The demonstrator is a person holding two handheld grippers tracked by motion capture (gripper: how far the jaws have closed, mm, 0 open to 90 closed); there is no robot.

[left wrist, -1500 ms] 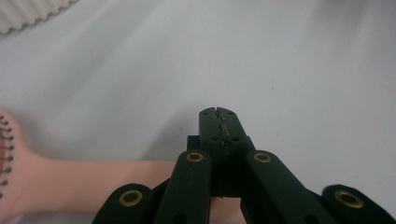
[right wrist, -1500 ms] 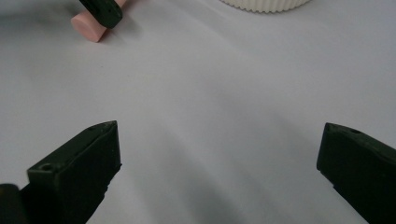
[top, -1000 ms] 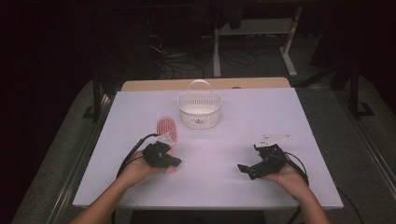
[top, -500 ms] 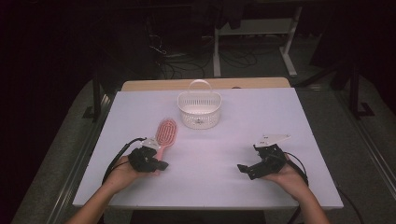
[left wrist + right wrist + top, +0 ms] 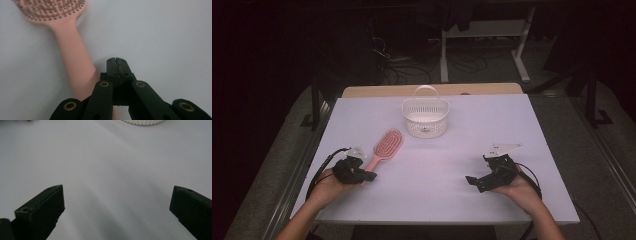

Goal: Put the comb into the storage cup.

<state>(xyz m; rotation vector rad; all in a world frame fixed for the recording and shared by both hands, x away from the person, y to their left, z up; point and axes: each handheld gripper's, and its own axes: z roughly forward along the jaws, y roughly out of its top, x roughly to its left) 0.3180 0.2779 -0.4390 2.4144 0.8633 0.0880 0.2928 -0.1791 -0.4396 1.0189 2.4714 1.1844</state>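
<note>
Meanwhile, the left gripper [image 5: 368, 176] sat low at the near left of the white table [image 5: 447, 200], its jaws pressed tightly together with nothing between them, as the left gripper view made plain [image 5: 117, 65]. Just beside those closed jaws lay the pink hairbrush [image 5: 383, 149], flat on the table with its bristles up. Its handle ran alongside the gripper, apparently passing partly beneath the gripper's body, while the oval head pointed away toward the far side. Seen from the left gripper view, the brush handle [image 5: 75, 62] lay to the left of the closed tips, and whether it touched them could not be told. The right gripper [image 5: 472, 181] rested at the near right of the table, well apart from the brush, its jaws spread wide and empty over bare tabletop [image 5: 117, 202]. A white slotted basket [image 5: 426, 117] with a hoop handle stood upright near the far middle of the table, beyond the brush head.
</note>
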